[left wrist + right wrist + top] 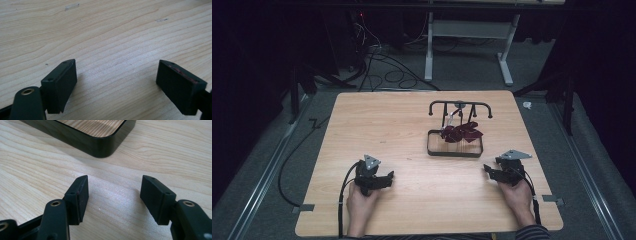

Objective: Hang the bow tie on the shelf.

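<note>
A: Hands first. Where do they sit?

B: Both low at the near edge of the table. The left hand holds the left gripper with its jaws pointing right, toward the middle. The right hand holds the right gripper with its jaws pointing left. Well apart from each other, with bare wood between.

A: Jaw state?

B: Left gripper: spread wide, nothing between the black blocks but wood grain. Right gripper: likewise parted and empty.

A: Materials?

B: Light wood tabletop, fine wavy grain. Jaws are matte black, blocky, with small screw holes and a brass-coloured eyelet at the knuckle. Each gripper carries a grey three-cornered plate.

A: What else is on the table?

B: A dark metal rack with a rounded rectangular base frame and an arched top bar, past centre, toward the right. Dark red pieces hang or lie within it; I cannot tell their kind. In the right gripper view, the frame's glossy corner lies just ahead of the jaws, not touching.

A: Beyond the table?

B: Grey carpet, loose black cables, a white stand's legs.
</note>
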